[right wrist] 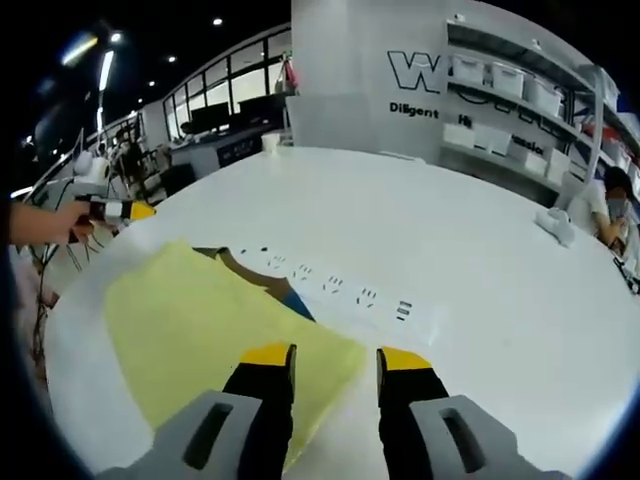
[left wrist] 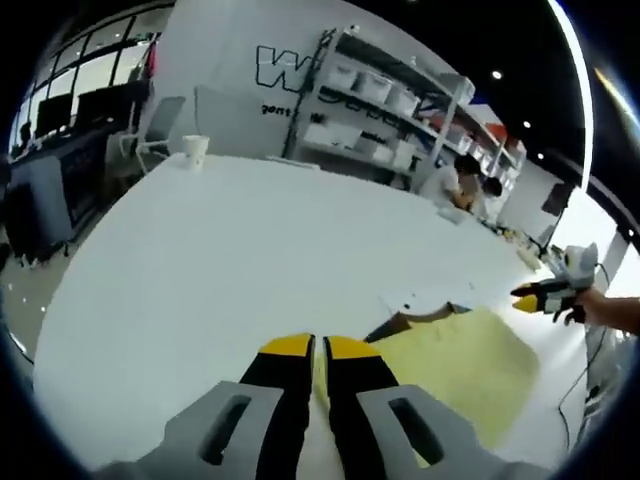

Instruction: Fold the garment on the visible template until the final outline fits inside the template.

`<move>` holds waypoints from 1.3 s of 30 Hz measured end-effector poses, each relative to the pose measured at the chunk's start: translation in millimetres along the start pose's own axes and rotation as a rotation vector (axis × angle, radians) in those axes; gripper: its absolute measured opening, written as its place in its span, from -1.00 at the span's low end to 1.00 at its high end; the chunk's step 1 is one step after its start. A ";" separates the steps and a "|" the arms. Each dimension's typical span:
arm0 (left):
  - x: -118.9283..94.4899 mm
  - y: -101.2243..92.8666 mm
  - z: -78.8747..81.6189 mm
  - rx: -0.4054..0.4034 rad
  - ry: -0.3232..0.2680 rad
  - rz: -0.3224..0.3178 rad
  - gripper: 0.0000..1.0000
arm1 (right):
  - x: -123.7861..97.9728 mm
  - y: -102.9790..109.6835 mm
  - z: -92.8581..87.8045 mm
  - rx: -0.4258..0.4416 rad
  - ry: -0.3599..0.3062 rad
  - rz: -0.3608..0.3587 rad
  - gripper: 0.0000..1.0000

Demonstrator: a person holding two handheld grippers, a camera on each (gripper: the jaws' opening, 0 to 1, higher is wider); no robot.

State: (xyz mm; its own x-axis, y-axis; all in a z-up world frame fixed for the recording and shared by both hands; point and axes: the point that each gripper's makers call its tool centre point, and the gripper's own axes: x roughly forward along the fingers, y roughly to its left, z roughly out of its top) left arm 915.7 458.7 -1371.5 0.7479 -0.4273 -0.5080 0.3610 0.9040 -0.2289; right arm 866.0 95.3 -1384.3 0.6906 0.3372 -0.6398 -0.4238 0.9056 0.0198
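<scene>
My left gripper point(left wrist: 308, 348) has its jaws nearly together, only a thin slit between the yellow tips, and nothing in it. It hangs over the white table point(left wrist: 230, 250), with the yellow garment point(left wrist: 470, 365) just ahead and to the right of the tips, lying flat. A brown and blue patch point(left wrist: 410, 322) shows at the garment's far edge. Paper cup point(left wrist: 194, 150) well ahead near the far table edge, shelves point(left wrist: 390, 100) beyond it.

My right gripper point(right wrist: 335, 357) is spread wide and holds nothing. The garment's point(right wrist: 200, 330) near corner sits between and just ahead of its tips; whether the left tip touches the cloth, I can't tell. A row of small marks point(right wrist: 335, 285) lies on the table point(right wrist: 470, 260) ahead. My other gripper point(right wrist: 115, 210) is off to the far left, near the garment's far corner.
</scene>
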 end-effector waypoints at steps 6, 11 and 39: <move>-3.3 -5.2 -0.4 0.085 -0.003 -0.004 -0.62 | -6.2 3.0 -0.2 -0.046 -0.011 0.011 -0.26; -9.0 -8.2 2.4 0.150 -0.012 0.002 -0.45 | -8.8 4.8 -0.3 -0.048 -0.023 0.019 -0.14; -48.2 -24.1 -6.2 0.381 0.020 -0.058 0.57 | -42.9 45.1 -0.1 -0.091 -0.085 0.096 0.64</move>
State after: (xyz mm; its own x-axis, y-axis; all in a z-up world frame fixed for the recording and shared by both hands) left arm 867.4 457.7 -1346.7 0.7108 -0.4736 -0.5200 0.5858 0.8078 0.0651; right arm 817.3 121.7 -1356.0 0.6898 0.4455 -0.5707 -0.5393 0.8421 0.0055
